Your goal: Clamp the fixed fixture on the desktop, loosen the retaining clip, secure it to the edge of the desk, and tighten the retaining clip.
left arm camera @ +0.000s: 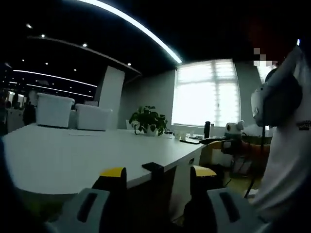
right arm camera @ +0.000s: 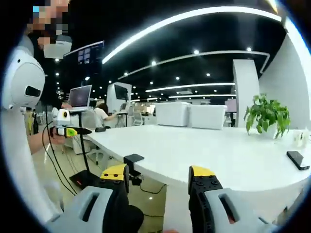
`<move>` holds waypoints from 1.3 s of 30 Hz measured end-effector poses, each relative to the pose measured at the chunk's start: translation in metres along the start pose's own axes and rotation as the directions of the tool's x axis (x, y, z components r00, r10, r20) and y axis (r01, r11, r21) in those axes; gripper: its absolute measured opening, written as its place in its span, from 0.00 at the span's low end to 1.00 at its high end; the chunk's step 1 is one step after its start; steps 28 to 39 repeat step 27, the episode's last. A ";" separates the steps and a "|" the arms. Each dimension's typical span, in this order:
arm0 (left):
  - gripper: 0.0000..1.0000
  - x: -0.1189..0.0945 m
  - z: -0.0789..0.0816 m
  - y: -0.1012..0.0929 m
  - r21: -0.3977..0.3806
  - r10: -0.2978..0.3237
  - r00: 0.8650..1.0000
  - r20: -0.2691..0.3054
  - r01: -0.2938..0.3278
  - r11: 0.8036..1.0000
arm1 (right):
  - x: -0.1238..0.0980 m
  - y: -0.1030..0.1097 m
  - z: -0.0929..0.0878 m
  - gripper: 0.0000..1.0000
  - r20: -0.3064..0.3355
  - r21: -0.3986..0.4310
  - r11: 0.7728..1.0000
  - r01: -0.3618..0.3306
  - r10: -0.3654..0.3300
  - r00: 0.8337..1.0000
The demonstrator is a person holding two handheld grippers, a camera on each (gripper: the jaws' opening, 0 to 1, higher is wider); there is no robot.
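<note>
We have both claws up at the near edge of the white counter [right arm camera: 194,155], and neither has hold of anything. Our left claw [left arm camera: 158,173] stands spread, its two yellow-tipped jaws wide apart with only air between them. Our right claw [right arm camera: 158,173] is spread the same way and pinches nothing.

The clamp [right arm camera: 132,159], the one thing this job turns on, sits on the counter's near edge. In the right gripper view it shows as a small black piece gripping the rim, just beyond our left jaw tip. In the left gripper view the same clamp [left arm camera: 152,167] pokes up at the rim between the two jaws. We cannot tell from here whether its clip is tight or slack.

What could go wrong? We judge the clamp small and dark against a shadowed edge, so a claw closing a little off line could catch the counter rim instead, or knock the clamp loose so it drops to the floor. If we loosen the clip without the other claw steadying the body, it may slip off.

Now the count, working outward: two claws, one clamp, one counter. Farther along the top lies one dark phone [right arm camera: 298,160] to the right, then one potted plant [right arm camera: 266,115]. Far back stand two white boxes [right arm camera: 189,115]. Off to the left, one person [right arm camera: 22,121] stands beside us, and another sits well away.
</note>
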State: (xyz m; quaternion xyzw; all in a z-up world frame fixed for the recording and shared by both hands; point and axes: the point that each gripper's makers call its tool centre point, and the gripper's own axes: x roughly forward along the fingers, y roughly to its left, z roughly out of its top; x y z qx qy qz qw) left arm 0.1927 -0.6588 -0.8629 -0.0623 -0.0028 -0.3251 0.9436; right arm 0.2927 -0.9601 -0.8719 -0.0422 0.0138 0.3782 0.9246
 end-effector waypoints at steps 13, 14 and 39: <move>0.53 -0.014 0.023 0.019 0.081 0.094 0.994 -0.055 -0.089 0.993 | -0.015 0.011 -0.004 0.47 -0.171 -0.102 0.991 -0.085 0.066 0.983; 0.53 -0.016 0.024 0.021 0.084 0.095 0.994 -0.057 -0.090 0.992 | -0.014 0.013 -0.004 0.47 -0.176 -0.107 0.990 -0.088 0.068 0.982; 0.50 -0.011 0.014 0.040 0.110 0.129 0.989 -0.068 -0.121 0.986 | -0.002 0.018 -0.020 0.46 -0.249 -0.120 0.986 -0.114 0.081 0.965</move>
